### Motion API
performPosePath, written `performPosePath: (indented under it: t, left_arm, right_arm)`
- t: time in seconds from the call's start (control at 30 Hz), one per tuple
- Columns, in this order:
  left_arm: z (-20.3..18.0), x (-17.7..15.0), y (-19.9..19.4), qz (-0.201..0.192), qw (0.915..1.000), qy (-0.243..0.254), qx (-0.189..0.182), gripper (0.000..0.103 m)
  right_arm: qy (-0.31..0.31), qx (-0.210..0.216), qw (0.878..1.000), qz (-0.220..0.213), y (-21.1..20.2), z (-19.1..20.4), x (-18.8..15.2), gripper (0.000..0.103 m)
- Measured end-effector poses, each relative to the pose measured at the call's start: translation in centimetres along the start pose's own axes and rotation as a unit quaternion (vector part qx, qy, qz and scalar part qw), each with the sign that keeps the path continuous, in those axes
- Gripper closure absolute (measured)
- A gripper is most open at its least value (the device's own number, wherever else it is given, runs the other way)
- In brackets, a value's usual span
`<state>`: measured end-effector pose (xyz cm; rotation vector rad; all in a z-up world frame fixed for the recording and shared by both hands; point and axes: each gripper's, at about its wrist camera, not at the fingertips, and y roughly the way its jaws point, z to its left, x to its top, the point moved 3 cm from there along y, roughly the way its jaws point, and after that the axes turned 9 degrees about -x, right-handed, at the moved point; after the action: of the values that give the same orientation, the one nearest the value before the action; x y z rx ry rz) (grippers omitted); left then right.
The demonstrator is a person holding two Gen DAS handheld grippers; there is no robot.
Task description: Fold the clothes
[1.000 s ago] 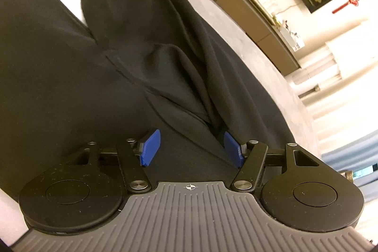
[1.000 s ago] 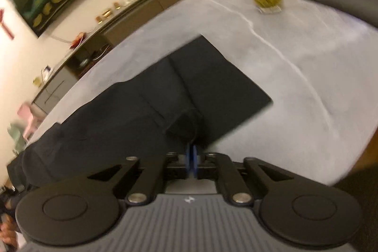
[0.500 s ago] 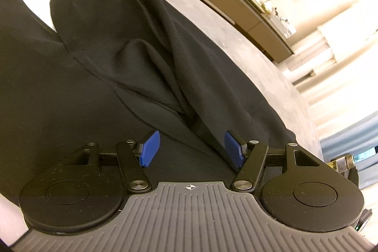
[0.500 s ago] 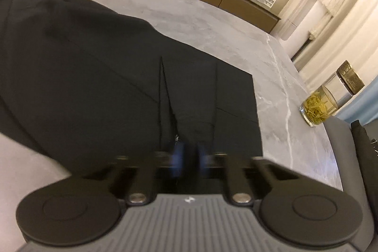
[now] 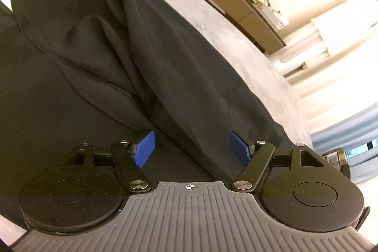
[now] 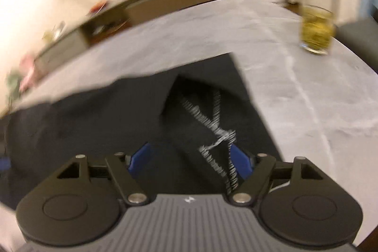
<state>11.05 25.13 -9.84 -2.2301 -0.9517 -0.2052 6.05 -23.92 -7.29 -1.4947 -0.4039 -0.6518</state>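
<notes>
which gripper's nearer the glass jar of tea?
Right. The right gripper faces the glass jar across bare table; the left gripper sits over the black garment, jar barely visible at its side.

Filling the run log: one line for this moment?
left hand-held gripper open | right hand-held gripper open | black garment on table

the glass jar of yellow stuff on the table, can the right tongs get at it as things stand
Probably yes. The right tongs are open and hold nothing, and between them and the glass jar there is only the black garment lying low and bare grey table. The view is blurred, so how far is unclear.
</notes>
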Motion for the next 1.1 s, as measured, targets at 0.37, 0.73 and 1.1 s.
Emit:
performPosePath:
  t: [0.37,0.73,1.1]
  left_arm:
    - [-1.1,1.3,4.0,-0.001,0.9997,-0.024,-0.003,0.094]
    - [0.3,-4.5,-0.7,-0.040,0.9985,-0.034,0.018,0.103]
    - [0.7,-4.0,0.6,-0.067,0.9973,-0.025,0.015,0.074]
  right_arm:
    - [-0.018,-0.042,0.998,-0.047,-0.6,0.0,0.3,0.099]
    - [0.300,0.057,0.952,-0.016,-0.2,-10.0,-0.6,0.054]
    - [0.185,-0.029,0.982,0.006,-3.0,-3.4,-5.6,0.036]
